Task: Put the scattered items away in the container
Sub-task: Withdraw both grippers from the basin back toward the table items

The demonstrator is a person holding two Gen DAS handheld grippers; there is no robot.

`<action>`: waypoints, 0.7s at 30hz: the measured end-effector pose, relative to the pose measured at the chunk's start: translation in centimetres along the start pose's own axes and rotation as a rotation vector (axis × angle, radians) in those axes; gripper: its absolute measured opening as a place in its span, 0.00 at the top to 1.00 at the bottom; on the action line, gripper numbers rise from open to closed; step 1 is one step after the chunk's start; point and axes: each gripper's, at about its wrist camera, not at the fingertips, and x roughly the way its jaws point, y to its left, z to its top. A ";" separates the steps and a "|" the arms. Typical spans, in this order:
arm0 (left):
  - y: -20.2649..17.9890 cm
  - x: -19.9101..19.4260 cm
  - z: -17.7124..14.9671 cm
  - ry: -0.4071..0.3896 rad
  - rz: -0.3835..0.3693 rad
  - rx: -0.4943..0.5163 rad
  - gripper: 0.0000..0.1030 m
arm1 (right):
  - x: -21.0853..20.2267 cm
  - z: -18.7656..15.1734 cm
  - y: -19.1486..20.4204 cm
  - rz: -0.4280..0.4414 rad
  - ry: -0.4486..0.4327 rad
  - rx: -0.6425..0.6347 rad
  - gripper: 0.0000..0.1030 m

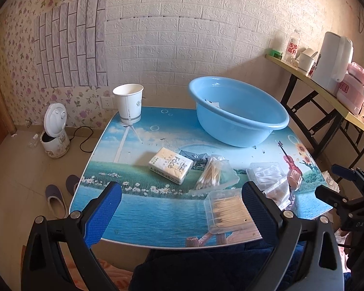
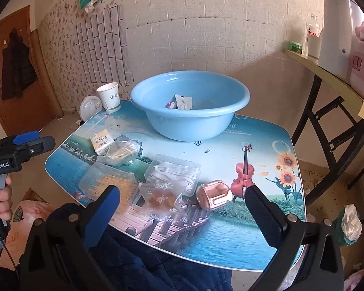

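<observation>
A light blue basin [image 1: 240, 111] stands at the back of the picture-printed table [image 1: 157, 206]; in the right wrist view the basin [image 2: 190, 104] holds two small packets [image 2: 183, 101]. Scattered in front: a tissue pack [image 1: 171, 166] [image 2: 101, 141], a bag of cotton swabs [image 1: 210, 175] [image 2: 120, 152], a clear toothpick box [image 1: 227, 212] [image 2: 106, 181], a clear floss-pick box [image 1: 267, 173] [image 2: 173, 172], a small zip bag [image 2: 160, 197] and a pink case [image 2: 213, 195]. My left gripper [image 1: 182, 206] is open above the near edge. My right gripper [image 2: 182, 208] is open, near the zip bag and pink case.
A white paper cup [image 1: 128, 103] stands at the table's back left corner. A folding side table [image 1: 327, 89] with a white jug and pink appliance is on the right. A rice cooker [image 1: 54, 135] and slippers [image 1: 55, 200] are on the floor at left.
</observation>
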 end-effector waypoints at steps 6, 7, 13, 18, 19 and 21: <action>-0.6 0.5 -0.6 0.025 -0.012 0.009 0.03 | 0.7 -0.7 -1.9 -0.038 0.019 0.085 0.00; -0.7 0.5 -0.7 0.026 -0.014 0.012 0.03 | 0.8 -0.8 -2.1 -0.038 0.021 0.094 0.00; -0.9 1.3 -1.4 0.043 -0.032 0.000 0.03 | 0.8 -1.5 -2.7 -0.024 0.024 0.112 0.00; -1.2 2.2 -2.1 0.073 -0.047 -0.011 0.03 | 1.3 -2.3 -2.7 -0.021 0.048 0.105 0.00; -1.2 2.3 -2.1 0.077 -0.048 -0.010 0.03 | 1.5 -2.4 -2.7 -0.022 0.055 0.103 0.00; -1.4 2.4 -2.2 0.082 -0.054 -0.004 0.03 | 1.9 -2.6 -2.7 -0.023 0.068 0.097 0.00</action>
